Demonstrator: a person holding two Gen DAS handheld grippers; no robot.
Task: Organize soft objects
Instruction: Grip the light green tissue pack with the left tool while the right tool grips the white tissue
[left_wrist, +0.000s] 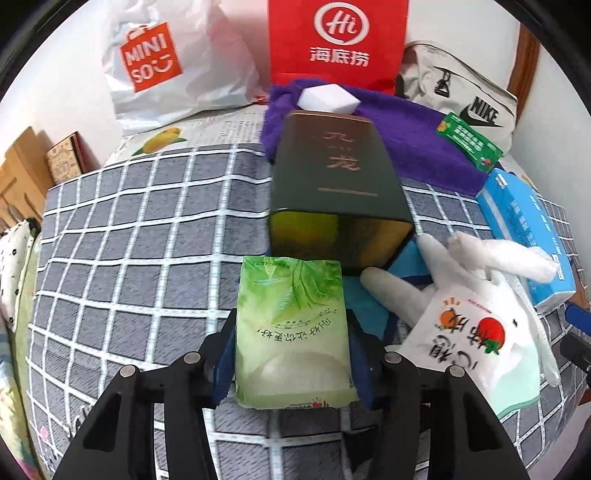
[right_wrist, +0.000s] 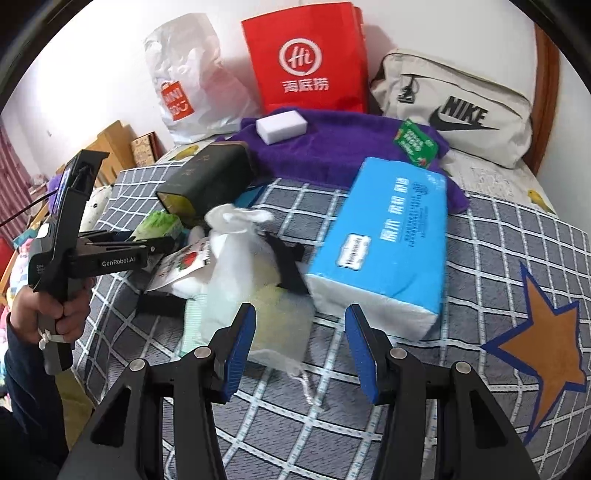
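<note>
My left gripper (left_wrist: 291, 332) is shut on a green tissue pack (left_wrist: 291, 332), held just in front of the open mouth of a dark green tin box (left_wrist: 332, 184) lying on its side. From the right wrist view the left gripper (right_wrist: 159, 243) and the green pack (right_wrist: 159, 223) sit left of the tin (right_wrist: 207, 177). My right gripper (right_wrist: 299, 332) is open and empty above white cloth items (right_wrist: 236, 266), with a blue tissue pack (right_wrist: 388, 240) just ahead right. A white cloth with a tomato label (left_wrist: 469, 332) lies right of the left gripper.
A purple towel (right_wrist: 332, 147) at the back carries a white sponge (right_wrist: 282, 125) and a small green packet (right_wrist: 415, 142). Behind stand a white Miniso bag (right_wrist: 184, 96), a red paper bag (right_wrist: 306, 62) and a beige Nike bag (right_wrist: 458, 110). The bed has a grey checked cover (left_wrist: 147, 240).
</note>
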